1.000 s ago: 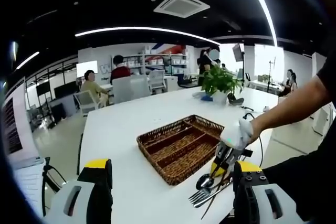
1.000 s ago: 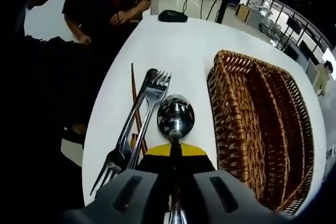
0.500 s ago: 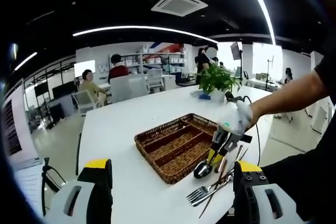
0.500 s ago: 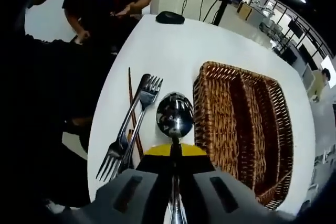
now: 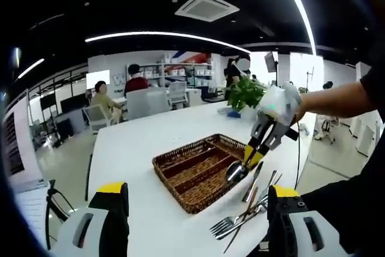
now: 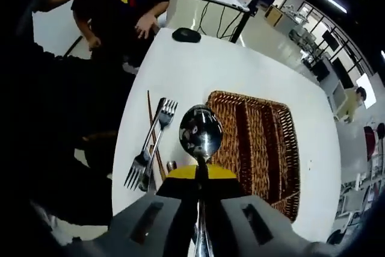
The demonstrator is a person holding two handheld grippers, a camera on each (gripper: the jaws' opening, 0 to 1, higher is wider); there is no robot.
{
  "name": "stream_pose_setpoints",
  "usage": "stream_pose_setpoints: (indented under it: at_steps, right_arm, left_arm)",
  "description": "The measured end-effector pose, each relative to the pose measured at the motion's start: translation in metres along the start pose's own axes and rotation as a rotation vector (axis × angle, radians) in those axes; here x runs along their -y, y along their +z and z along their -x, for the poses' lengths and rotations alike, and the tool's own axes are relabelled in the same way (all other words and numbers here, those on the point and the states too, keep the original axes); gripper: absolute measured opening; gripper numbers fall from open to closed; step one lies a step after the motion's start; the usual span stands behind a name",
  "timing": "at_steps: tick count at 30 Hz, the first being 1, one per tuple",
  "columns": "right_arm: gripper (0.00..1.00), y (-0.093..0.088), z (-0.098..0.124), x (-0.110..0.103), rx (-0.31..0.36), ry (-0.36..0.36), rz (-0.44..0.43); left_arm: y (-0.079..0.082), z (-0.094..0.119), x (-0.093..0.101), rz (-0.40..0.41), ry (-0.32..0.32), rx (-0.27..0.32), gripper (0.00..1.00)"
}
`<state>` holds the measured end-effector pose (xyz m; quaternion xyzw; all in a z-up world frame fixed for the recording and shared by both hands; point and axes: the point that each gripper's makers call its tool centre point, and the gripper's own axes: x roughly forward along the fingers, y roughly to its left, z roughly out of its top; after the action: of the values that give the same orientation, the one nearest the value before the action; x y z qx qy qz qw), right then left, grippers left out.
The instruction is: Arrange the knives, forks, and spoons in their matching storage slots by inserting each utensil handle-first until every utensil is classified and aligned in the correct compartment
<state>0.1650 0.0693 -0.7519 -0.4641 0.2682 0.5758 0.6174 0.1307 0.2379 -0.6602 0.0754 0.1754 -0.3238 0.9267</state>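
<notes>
Spoon (image 6: 201,135) being pinched in right claw (image 6: 200,176), bowl forward, long axis running along jaws, held above desk (image 6: 198,70). Wicker tray (image 6: 258,142) lying just right of bowl, slots lengthwise. Forks (image 6: 147,148) being left beside tray. Left claw (image 5: 192,224) spread, empty, farther off.

A shiny steel spoon (image 6: 201,135) is held off the surface, bowl pointing to 12 o'clock, its handle pinched in the jaws. At 9 o'clock of it two forks (image 6: 148,148) lie side by side; at 3 o'clock sits the brown wicker tray (image 6: 260,148), its long slots bare.
</notes>
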Motion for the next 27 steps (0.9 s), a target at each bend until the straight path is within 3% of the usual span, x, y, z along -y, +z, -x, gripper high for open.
stream_pose_setpoints:
  at_steps: [15, 27]
  right_arm:
    - [0.00, 0.005, 0.065, 0.000, -0.004, -0.026, 0.010]
    - [0.00, -0.004, 0.067, -0.005, -0.024, -0.038, 0.021]
  left_arm:
    - [0.000, -0.006, 0.018, 0.005, -0.020, 0.005, 1.00]
    - [0.003, -0.006, 0.022, -0.003, -0.022, 0.005, 1.00]
